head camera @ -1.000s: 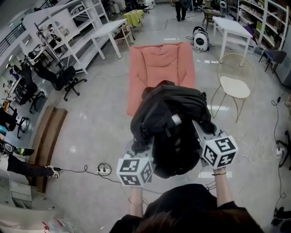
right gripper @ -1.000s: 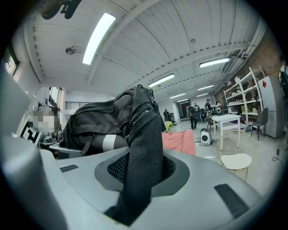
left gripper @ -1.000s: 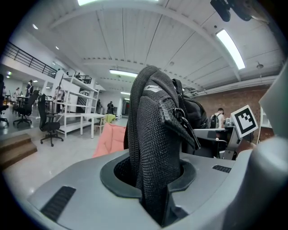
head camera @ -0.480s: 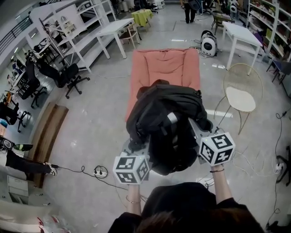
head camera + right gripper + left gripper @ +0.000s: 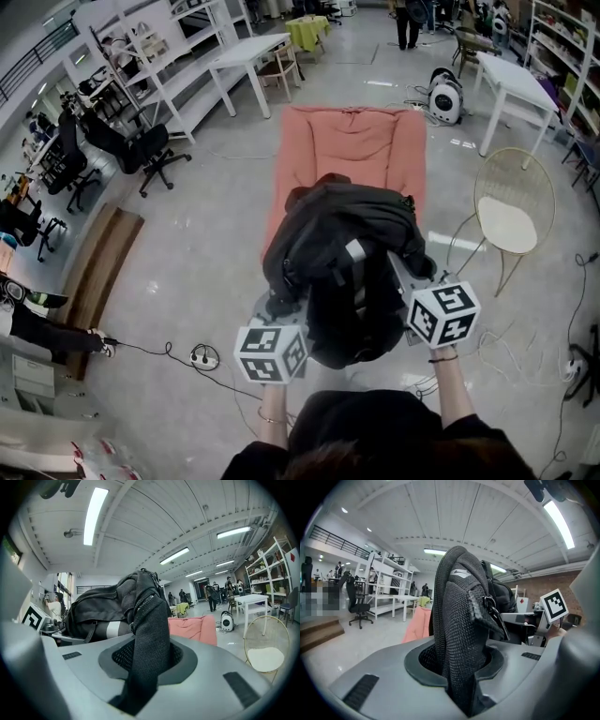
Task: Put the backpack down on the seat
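Black backpack (image 5: pixel 342 253) hangs in the air over the near end of the pink seat (image 5: pixel 352 141), closer to it than a second ago. Left gripper (image 5: pixel 461 677) and right gripper (image 5: pixel 140 667) each pinch tight on its mesh straps (image 5: pixel 459 620). A round chair (image 5: pixel 506 225) stands beside the seat. The backpack hides the seat's near end.

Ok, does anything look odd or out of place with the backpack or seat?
Nothing stands out. The backpack hangs from the left gripper and right gripper, both shut on its straps, above the near end of the pink seat.
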Demonstrator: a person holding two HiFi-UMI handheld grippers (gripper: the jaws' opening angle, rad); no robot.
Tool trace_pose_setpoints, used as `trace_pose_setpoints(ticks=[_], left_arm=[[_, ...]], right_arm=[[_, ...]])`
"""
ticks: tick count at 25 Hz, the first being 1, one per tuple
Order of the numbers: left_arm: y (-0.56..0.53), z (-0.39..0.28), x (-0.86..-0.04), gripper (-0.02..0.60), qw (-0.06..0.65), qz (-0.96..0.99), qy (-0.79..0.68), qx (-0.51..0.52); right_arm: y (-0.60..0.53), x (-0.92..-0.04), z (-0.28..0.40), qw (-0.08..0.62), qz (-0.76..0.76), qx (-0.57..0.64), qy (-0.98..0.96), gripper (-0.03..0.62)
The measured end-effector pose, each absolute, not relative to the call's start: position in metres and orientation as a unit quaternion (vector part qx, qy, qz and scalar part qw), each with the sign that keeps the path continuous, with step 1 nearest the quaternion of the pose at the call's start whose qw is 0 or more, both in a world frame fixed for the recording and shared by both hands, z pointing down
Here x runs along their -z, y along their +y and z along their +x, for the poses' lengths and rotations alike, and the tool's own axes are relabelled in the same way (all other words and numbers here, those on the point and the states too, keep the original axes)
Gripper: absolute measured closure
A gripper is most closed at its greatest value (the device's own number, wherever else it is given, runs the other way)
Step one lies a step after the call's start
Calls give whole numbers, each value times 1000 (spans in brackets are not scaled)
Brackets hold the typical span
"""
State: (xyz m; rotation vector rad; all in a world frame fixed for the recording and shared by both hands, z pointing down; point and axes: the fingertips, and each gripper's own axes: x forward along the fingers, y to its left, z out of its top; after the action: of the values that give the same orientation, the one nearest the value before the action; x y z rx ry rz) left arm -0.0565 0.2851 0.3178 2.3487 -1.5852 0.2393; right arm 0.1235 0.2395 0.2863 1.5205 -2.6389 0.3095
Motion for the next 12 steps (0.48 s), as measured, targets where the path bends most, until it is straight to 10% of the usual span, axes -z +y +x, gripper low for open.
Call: trace_pose_setpoints(ticks=[12], left_arm=[[164,-83,-342,476,175,820,-536,-96]], right_arm=[[124,-311,97,55,506,-127,-851,505]])
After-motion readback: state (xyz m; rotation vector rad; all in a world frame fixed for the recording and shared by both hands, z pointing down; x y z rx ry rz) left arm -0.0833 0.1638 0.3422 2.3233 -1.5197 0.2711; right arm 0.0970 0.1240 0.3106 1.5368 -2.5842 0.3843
